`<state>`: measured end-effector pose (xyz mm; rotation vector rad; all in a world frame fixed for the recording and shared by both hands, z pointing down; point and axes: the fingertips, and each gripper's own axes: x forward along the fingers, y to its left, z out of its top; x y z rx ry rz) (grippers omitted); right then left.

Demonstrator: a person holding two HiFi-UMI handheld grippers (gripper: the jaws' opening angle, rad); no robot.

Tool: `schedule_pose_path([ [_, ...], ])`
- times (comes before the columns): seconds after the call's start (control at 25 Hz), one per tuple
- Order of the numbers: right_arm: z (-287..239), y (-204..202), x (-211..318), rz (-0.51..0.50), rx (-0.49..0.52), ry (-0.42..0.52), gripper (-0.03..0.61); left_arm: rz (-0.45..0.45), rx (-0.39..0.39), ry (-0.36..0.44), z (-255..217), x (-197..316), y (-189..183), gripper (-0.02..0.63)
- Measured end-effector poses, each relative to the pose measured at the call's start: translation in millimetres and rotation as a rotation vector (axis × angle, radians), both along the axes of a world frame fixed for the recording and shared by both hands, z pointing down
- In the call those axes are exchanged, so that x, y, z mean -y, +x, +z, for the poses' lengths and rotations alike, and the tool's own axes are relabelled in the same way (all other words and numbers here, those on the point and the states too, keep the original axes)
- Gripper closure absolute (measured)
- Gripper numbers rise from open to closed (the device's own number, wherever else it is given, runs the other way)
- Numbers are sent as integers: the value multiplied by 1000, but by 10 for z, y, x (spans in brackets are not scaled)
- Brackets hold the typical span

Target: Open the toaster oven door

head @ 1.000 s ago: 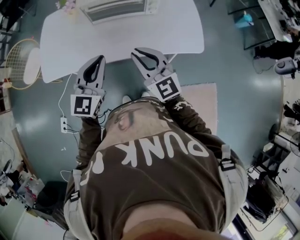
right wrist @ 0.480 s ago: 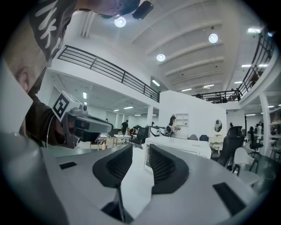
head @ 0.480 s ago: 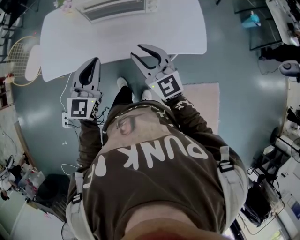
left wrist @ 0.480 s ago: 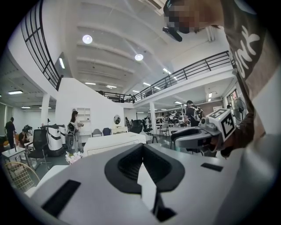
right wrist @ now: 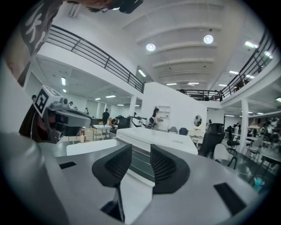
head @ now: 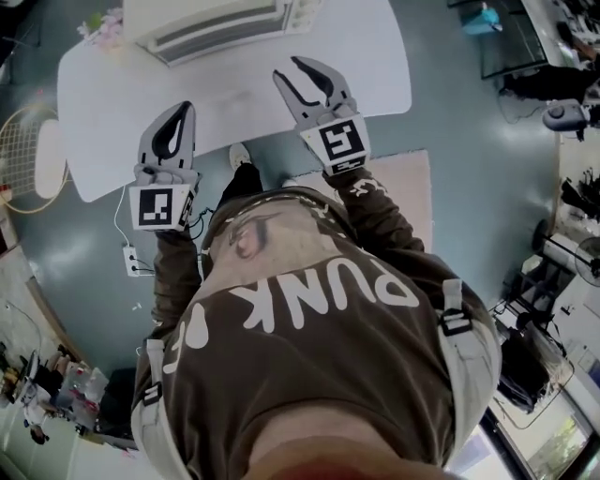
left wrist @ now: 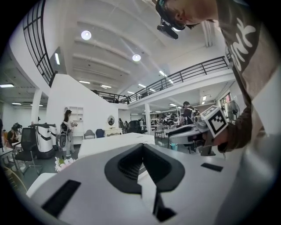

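A white toaster oven [head: 211, 23] stands at the far edge of the white table [head: 366, 66]; its door looks closed. My left gripper [head: 186, 108] hovers over the table's near edge with its jaws together and nothing in them. My right gripper [head: 287, 67] is over the table, short of the oven's right part; its jaws are opening and nothing is between them. In the right gripper view the oven [right wrist: 153, 137] shows through the gap of the right gripper [right wrist: 141, 149]. The left gripper view has the left gripper [left wrist: 141, 147] shut, the oven [left wrist: 115, 143] beyond it.
The person's torso fills the lower head view. A round racket [head: 23, 150] lies left of the table, flowers [head: 103, 23] at its far left corner. A power strip [head: 131, 260] and cables lie on the floor, a pink mat [head: 412, 192] to the right.
Both grippers have moved forward, from the table's near edge to over its top. The right gripper's jaws have spread wider. The left gripper's jaws stay together.
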<state>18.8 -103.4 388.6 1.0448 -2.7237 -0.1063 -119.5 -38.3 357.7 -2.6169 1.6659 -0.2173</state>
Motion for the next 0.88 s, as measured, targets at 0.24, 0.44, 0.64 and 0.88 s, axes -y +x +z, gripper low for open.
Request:
schedule_pose_path([
  [0.24,46,-149,908,182,-55,-40,437,80,-32,16,-86,517,-276,611],
  [0.44,159,-102,1489,299,-78,-102,436,137,-37,-2,-49,731,-264,611],
  [0.64,421,-190,1735,312,-104,-206,434,138,-46,-14,22,907,-255,611],
  [0.88,586,-215,1833,320,-106,-320,440,158,-54,-24,24,1045,-99,611],
])
